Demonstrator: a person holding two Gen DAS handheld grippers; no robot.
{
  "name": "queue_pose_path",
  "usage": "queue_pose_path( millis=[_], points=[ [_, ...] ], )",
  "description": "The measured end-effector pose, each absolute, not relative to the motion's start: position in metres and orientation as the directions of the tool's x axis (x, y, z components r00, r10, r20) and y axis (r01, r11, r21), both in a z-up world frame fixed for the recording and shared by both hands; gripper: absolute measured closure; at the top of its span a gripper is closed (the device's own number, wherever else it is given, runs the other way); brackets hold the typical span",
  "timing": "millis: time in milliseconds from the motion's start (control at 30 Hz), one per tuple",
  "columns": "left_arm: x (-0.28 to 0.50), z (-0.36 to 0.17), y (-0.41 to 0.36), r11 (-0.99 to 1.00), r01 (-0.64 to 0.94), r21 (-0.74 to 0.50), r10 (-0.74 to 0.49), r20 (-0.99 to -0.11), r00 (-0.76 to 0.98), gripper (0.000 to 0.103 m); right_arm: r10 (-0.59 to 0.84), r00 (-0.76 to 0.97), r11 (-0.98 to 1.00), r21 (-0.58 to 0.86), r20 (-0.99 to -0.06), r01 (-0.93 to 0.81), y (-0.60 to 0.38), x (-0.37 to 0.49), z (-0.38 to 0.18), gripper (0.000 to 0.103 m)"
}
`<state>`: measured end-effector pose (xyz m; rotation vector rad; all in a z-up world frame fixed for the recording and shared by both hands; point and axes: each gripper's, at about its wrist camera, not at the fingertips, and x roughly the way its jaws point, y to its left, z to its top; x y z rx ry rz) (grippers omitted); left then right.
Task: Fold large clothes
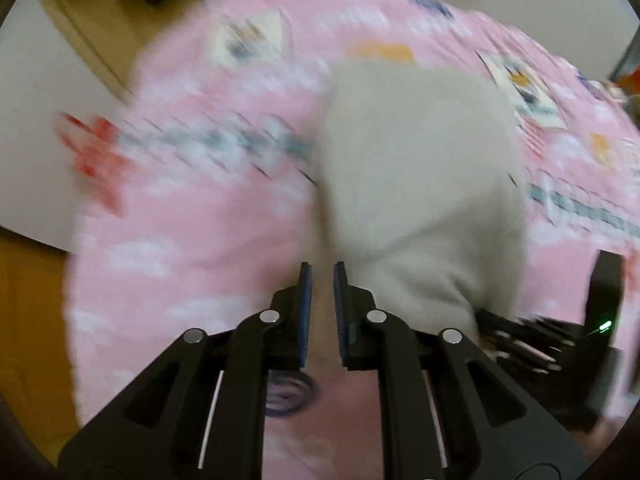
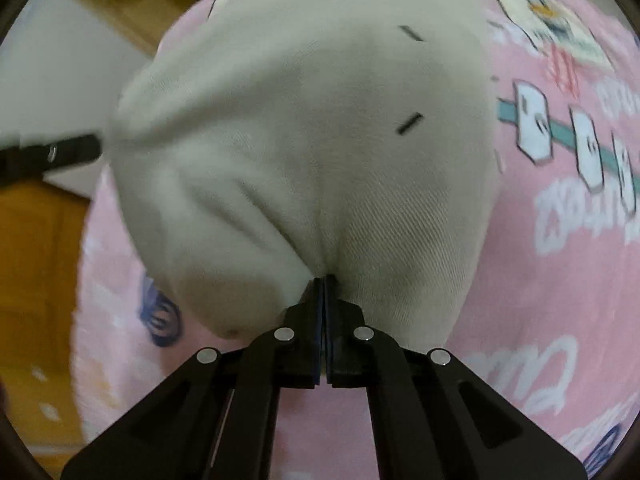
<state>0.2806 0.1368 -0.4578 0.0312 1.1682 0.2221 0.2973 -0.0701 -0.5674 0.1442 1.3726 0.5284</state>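
- While the right gripper (image 2: 323,280) stayed out of nothing but cloth, its jaws were clenched tight on a pinch of the cream garment (image 2: 304,152), the fabric gathering into creases that ran to the fingertips.
- The left gripper (image 1: 322,270) stood only narrowly parted; cream cloth showed between its blue pads (image 1: 306,300), yet the blur left it unclear whether they pressed on it, so its grip could not be told.
- Seen from the right wrist, the garment spread away from the jaws toward the far side, lying on the pink printed bedspread (image 2: 560,280), with short dark stitch marks on its upper face.
- At the left edge of that view, a dark finger of the other tool met the garment's left side.
- Judged by its drape, the garment looked soft, limp and light, with a twill weave giving fair friction; it would sag between two holds rather than keep shape.
- Corners or a hem edge seemed the sensible places to take hold, both hands well apart, so the fold would fall flat.
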Motion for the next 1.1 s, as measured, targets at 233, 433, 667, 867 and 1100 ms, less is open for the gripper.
queue_pose_path(
  millis=[233,433,667,867,1100],
  points=[
    [0.276,-0.489,0.107,0.918,-0.103,-0.384,-0.343,-0.896,0.283,0.091,0.583,0.035,0.807,0.574,-0.811,-0.142,-0.087,0.309,-0.583,0.103],
    [0.277,-0.584,0.129,0.934,-0.225,-0.278,-0.259,-0.959,0.11,0.1,0.568,0.016,0.816,0.561,-0.823,-0.142,-0.096,0.309,-0.583,0.103],
    [0.316,-0.606,0.137,0.972,-0.061,-0.228,-0.224,-0.972,0.069,0.1,0.527,0.009,0.83,0.512,-0.85,-0.22,-0.069,0.316,-0.571,0.103],
    [0.311,-0.551,0.15,0.963,-0.08,-0.258,-0.245,-0.959,0.14,0.1,0.598,0.205,0.8,0.564,-0.775,-0.203,-0.098,0.36,-0.495,0.089],
    [0.345,-0.532,0.158,0.972,-0.115,-0.206,-0.174,-0.954,0.242,0.101,0.352,0.118,0.9,0.301,-0.928,-0.316,-0.057,0.473,-0.563,0.088]
  ],
)
